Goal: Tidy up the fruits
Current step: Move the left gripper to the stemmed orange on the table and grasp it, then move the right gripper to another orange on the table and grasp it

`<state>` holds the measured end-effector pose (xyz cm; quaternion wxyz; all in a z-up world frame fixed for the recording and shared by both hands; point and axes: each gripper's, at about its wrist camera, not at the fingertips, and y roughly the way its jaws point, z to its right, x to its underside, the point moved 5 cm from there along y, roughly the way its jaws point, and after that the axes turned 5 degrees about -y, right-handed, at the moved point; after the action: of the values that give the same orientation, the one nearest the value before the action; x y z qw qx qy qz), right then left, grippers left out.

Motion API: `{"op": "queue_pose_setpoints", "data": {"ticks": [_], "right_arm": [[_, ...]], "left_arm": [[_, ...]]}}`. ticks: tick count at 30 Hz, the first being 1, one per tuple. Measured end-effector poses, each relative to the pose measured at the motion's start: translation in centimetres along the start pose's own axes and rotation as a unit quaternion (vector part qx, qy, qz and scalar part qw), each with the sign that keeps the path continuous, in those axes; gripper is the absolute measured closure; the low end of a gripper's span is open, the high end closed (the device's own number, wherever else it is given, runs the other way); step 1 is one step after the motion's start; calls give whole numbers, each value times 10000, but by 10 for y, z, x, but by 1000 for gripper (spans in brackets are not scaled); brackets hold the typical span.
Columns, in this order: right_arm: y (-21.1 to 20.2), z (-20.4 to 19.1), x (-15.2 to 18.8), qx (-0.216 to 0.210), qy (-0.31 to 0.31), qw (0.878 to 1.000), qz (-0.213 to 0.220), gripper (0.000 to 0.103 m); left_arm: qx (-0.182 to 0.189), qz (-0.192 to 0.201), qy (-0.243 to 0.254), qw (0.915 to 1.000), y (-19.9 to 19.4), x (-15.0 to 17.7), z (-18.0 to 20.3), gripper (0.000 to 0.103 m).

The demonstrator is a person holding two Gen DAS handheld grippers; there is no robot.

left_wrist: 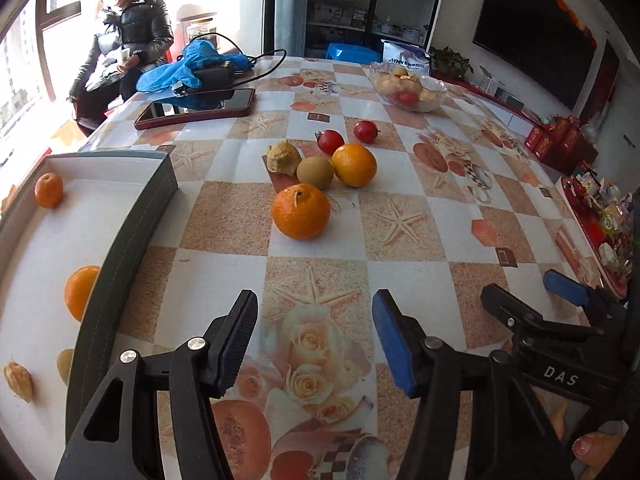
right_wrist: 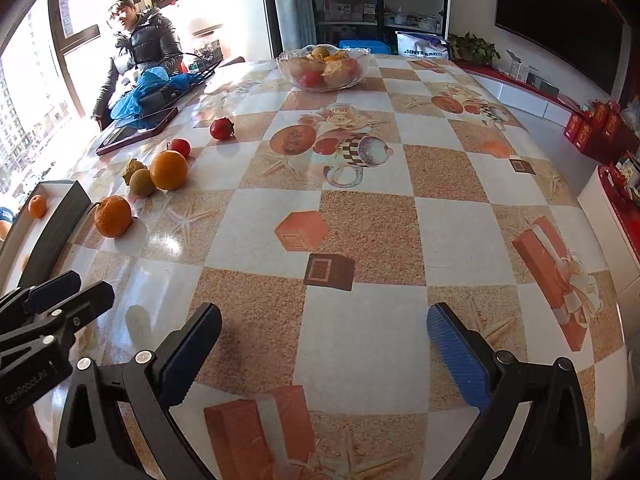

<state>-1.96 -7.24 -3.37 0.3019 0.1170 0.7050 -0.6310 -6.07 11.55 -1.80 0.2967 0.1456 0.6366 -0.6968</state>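
Loose fruit lies on the patterned table: a near orange (left_wrist: 301, 211), a second orange (left_wrist: 354, 165), a brown kiwi-like fruit (left_wrist: 315, 173), a tan lumpy fruit (left_wrist: 283, 156) and two small red fruits (left_wrist: 331, 141) (left_wrist: 365, 131). A grey box with a white floor (left_wrist: 132, 216) at the left holds two oranges (left_wrist: 49, 189) (left_wrist: 81, 291) and small tan fruits (left_wrist: 18, 380). My left gripper (left_wrist: 316, 344) is open and empty, well short of the near orange. My right gripper (right_wrist: 324, 356) is open and empty over bare table; the fruit cluster (right_wrist: 168, 169) lies to its far left.
A glass bowl of fruit (left_wrist: 408, 87) stands at the back of the table. A phone in a red case (left_wrist: 196, 109) and a blue bag with a black charger (left_wrist: 196, 68) lie at the back left. A seated person (left_wrist: 124, 36) is beyond. A red tray (left_wrist: 592, 224) of goods sits right.
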Motion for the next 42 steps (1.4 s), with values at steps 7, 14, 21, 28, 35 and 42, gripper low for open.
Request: {"op": "queue_pose_setpoints", "data": {"ticks": [7,14,21,28,35,42], "right_arm": [[0,0,1,21,-13,10000,-7,0],[0,-1,1,26,-17,10000,-9,0],[0,-1,1,57,-40,10000,-25,0],[5,-5,-1,206,-158,9995,-159,0],[18,-40,-20,-237,-604,9962,-577,0],[46,-90,-54,-421,-1105,9918,-487,0]], "left_arm": [[-230,-52,-159,9996,22,-42,-10,33],[-476,-227,69,9986,54,-48,8,64],[-584,158,368,9975,28,-15,-2,64],[-420,225,-131,9988,4,10,-34,63],[-474,182,-8,9987,9,9,-27,44],[-419,189,-106,9989,9,8,-31,43]]}}
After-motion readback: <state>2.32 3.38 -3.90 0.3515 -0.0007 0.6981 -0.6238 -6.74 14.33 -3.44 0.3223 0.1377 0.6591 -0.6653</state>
